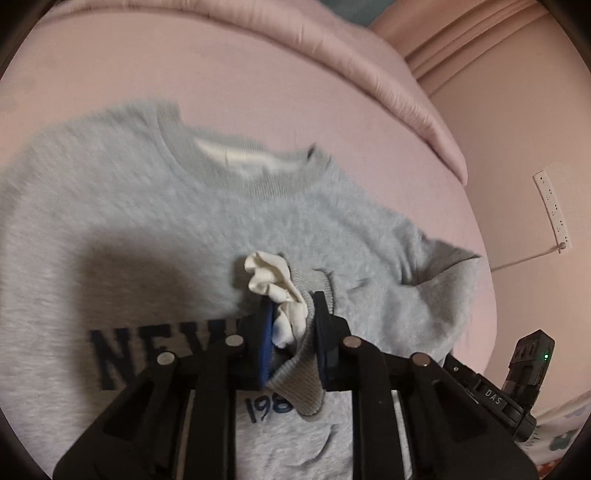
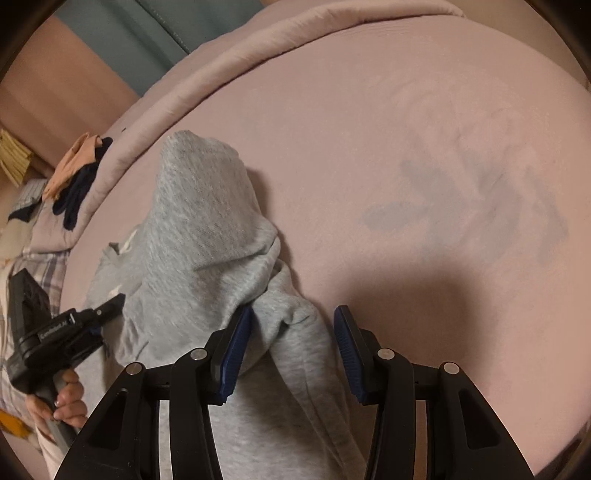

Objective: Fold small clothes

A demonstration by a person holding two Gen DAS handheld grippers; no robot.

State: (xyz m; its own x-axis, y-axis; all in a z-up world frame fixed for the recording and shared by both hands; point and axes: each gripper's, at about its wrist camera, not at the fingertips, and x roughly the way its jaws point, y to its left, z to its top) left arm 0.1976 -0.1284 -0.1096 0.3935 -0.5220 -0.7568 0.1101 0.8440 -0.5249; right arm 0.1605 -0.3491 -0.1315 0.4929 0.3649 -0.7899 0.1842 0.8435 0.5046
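A grey sweatshirt (image 1: 155, 206) with navy lettering lies front up on the pink bed sheet (image 1: 258, 103). My left gripper (image 1: 291, 306) is shut on the ribbed sleeve cuff (image 1: 301, 384), whose white lining (image 1: 273, 273) bunches out above the blue pads. In the right wrist view the sweatshirt (image 2: 199, 229) lies in a folded ridge. My right gripper (image 2: 293, 314) stands open astride a fold of it. The left pad (image 2: 236, 347) touches the cloth and the right pad (image 2: 347, 350) stands apart from it. A hand (image 2: 66, 398) holds the left gripper (image 2: 74, 325) at the left.
A rolled pink quilt (image 1: 332, 74) borders the far side of the bed. A white power strip (image 1: 552, 210) hangs on the wall at the right. Small clothes (image 2: 74, 173) are piled at the bed's left edge, near a teal headboard (image 2: 129, 33). Bare sheet (image 2: 443, 147) spreads right of the sweatshirt.
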